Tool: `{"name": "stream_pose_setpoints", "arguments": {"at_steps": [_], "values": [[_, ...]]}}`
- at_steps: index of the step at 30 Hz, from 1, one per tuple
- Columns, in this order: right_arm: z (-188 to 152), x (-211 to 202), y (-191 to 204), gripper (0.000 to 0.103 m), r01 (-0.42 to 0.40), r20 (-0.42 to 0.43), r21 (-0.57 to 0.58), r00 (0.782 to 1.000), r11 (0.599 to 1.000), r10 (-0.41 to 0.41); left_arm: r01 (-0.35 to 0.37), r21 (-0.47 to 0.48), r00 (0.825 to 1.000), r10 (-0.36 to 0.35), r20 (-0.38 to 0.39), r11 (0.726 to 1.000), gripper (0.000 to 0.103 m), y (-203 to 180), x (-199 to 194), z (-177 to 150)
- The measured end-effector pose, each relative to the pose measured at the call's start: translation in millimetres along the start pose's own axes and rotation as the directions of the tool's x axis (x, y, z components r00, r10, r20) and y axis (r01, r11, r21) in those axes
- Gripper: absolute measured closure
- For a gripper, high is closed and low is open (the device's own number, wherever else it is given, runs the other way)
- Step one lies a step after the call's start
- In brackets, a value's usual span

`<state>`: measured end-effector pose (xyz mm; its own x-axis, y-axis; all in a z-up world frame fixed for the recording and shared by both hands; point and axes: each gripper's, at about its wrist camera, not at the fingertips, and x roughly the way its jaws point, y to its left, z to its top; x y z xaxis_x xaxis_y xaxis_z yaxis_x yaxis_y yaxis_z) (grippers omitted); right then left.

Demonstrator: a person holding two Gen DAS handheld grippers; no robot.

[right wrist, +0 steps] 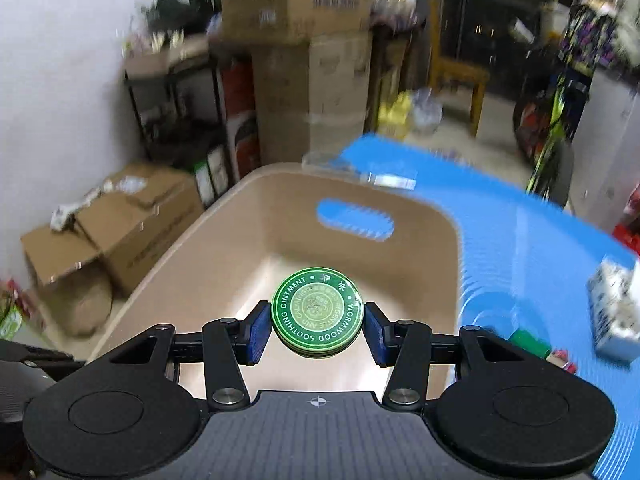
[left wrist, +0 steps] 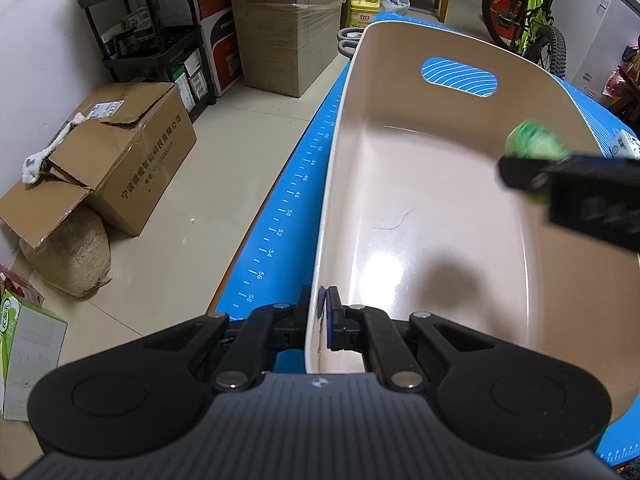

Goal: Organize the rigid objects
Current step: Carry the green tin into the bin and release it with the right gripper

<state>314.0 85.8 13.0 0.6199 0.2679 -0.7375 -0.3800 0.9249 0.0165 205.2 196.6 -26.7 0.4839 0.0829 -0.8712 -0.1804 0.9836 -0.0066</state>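
A beige plastic bin (left wrist: 420,200) with a handle slot stands on the blue mat (left wrist: 296,184). My left gripper (left wrist: 322,320) is shut on the bin's near-left rim. My right gripper (right wrist: 316,330) is shut on a round green ointment tin (right wrist: 318,312) and holds it over the inside of the bin (right wrist: 192,248). In the left wrist view the right gripper (left wrist: 536,168) with the blurred green tin (left wrist: 534,146) comes in from the right over the bin. The bin's floor shows nothing but a hair-like mark.
On the mat right of the bin lie a white patterned box (right wrist: 614,312), a small green item (right wrist: 528,342) and a clear object (right wrist: 360,172) behind it. Cardboard boxes (left wrist: 120,160), a shelf rack (left wrist: 160,40) and a bicycle (left wrist: 532,20) stand on the floor.
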Motion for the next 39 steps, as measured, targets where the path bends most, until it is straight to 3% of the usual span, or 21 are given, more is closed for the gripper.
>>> {"name": "stream_pose_setpoints", "arguments": {"at_steps": [8,23,29,39], "values": [[-10,44,14,0.049,0.027,-0.164,-0.018,0.986,0.999,-0.03,0.0,0.0,1.0,0.0,0.0,1.0,0.095,-1,1,0],[-20,76,14,0.049,0.053,-0.373,-0.038,0.926,0.998,-0.063,-0.001,0.001,1.0,0.001,0.0,1.0,0.095,-2,2,0],[-18,76,12,0.039,0.062,-0.36,-0.038,0.93,0.997,-0.072,0.001,0.003,1.0,-0.001,-0.002,1.0,0.095,-2,2,-1],[-9,20,-1,0.034,0.026,-0.193,-0.012,0.981,1.0,-0.027,0.001,0.004,1.0,-0.001,-0.003,1.0,0.095,-1,3,-1]]}}
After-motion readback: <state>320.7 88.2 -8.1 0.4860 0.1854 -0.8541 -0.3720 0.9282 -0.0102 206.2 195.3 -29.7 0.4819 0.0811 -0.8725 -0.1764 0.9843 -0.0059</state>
